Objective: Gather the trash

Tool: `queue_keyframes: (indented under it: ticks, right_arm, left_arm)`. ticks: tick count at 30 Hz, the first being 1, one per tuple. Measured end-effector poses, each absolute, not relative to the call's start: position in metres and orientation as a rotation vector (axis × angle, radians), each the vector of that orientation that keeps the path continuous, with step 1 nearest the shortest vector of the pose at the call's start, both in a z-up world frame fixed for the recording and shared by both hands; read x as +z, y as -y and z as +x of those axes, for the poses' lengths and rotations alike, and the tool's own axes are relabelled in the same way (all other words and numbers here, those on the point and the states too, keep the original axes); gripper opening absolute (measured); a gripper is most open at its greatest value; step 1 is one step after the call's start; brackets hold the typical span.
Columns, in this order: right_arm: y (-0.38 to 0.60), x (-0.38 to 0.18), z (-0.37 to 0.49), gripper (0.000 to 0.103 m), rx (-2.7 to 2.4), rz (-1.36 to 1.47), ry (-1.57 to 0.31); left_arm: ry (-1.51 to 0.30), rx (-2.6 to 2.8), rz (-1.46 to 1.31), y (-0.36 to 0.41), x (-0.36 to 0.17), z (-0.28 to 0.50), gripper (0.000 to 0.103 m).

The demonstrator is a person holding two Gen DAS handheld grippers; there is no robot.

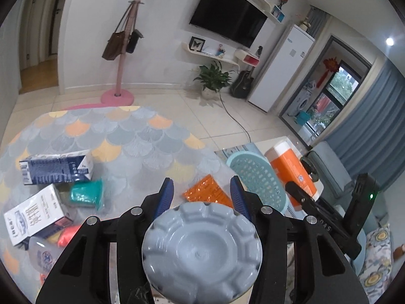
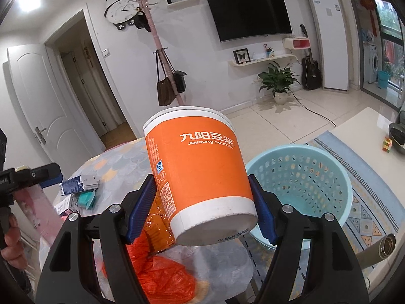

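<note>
My left gripper (image 1: 201,192) is shut on a grey-blue plastic container (image 1: 202,248), seen base-on with a ribbed round bottom. It hangs above the scale-patterned tablecloth (image 1: 141,149). On the cloth lie a blue-and-white carton (image 1: 57,168), a white carton (image 1: 35,215), a teal packet (image 1: 87,195) and an orange wrapper (image 1: 206,192). My right gripper (image 2: 201,190) is shut on an orange paper soymilk cup (image 2: 197,167), tilted, just left of the light blue perforated basket (image 2: 303,185). An orange plastic bag (image 2: 162,273) lies under the cup. The basket (image 1: 255,179) looks almost bare inside.
A pink coat stand (image 1: 119,76) with bags, a potted plant (image 1: 212,78) and a black floor cable (image 1: 235,119) are beyond the table. A pale low table (image 2: 367,131) with a colour cube stands at the right. A hand (image 2: 10,240) holds the left gripper's handle.
</note>
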State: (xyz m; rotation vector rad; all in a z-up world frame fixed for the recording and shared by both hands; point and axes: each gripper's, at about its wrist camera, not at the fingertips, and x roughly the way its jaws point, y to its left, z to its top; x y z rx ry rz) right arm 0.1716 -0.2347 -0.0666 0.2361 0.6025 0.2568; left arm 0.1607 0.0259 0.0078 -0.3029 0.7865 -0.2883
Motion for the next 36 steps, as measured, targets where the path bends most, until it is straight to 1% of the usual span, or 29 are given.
queue_keyframes:
  ticks: [5, 7, 9, 12, 14, 16, 18, 19, 20, 24, 27, 29, 32, 34, 36]
  right_arm:
    - [0.238, -0.066, 0.177, 0.068, 0.254, 0.246, -0.606]
    - [0.238, -0.066, 0.176, 0.068, 0.26, 0.25, -0.605]
    - [0.236, -0.068, 0.174, 0.068, 0.264, 0.244, -0.606]
    - [0.232, -0.071, 0.172, 0.068, 0.275, 0.237, -0.615]
    - [0.229, -0.074, 0.172, 0.068, 0.281, 0.243, -0.626]
    - [0.224, -0.075, 0.172, 0.068, 0.291, 0.244, -0.634]
    - [0.219, -0.073, 0.169, 0.068, 0.297, 0.234, -0.632]
    - [0.216, -0.071, 0.166, 0.068, 0.299, 0.231, -0.629]
    - [0.215, -0.07, 0.164, 0.068, 0.302, 0.231, -0.626]
    - [0.209, -0.064, 0.155, 0.068, 0.304, 0.221, -0.612]
    - [0.208, -0.062, 0.15, 0.068, 0.305, 0.22, -0.608]
    - [0.208, -0.062, 0.146, 0.068, 0.304, 0.214, -0.604]
    - [0.209, -0.062, 0.145, 0.068, 0.304, 0.209, -0.605]
    - [0.211, -0.064, 0.146, 0.068, 0.303, 0.21, -0.608]
    - [0.214, -0.065, 0.146, 0.068, 0.304, 0.214, -0.612]
  left_arm:
    - [-0.763, -0.267, -0.287, -0.031, 0.017, 0.166, 0.045]
    - [-0.742, -0.235, -0.24, -0.032, 0.019, 0.165, 0.045]
    - [-0.776, -0.197, -0.192, -0.037, 0.009, 0.159, 0.045]
    - [-0.873, -0.187, -0.171, -0.051, -0.014, 0.143, 0.041]
    - [-0.931, -0.185, -0.19, -0.059, -0.029, 0.131, 0.041]
    - [-0.992, -0.201, -0.2, -0.065, -0.038, 0.121, 0.046]
    - [-1.039, -0.202, -0.192, -0.069, -0.043, 0.115, 0.068]
    - [-1.058, -0.206, -0.187, -0.069, -0.043, 0.114, 0.072]
    - [-1.081, -0.212, -0.181, -0.069, -0.044, 0.115, 0.074]
    - [-1.189, -0.253, -0.205, -0.066, -0.055, 0.13, 0.074]
    - [-1.265, -0.282, -0.226, -0.057, -0.073, 0.138, 0.071]
    - [-1.26, -0.256, -0.175, -0.05, -0.074, 0.143, 0.069]
    - [-1.251, -0.246, -0.177, -0.047, -0.076, 0.146, 0.068]
    - [-1.243, -0.228, -0.163, -0.045, -0.077, 0.147, 0.061]
    - [-1.23, -0.213, -0.141, -0.04, -0.074, 0.148, 0.057]
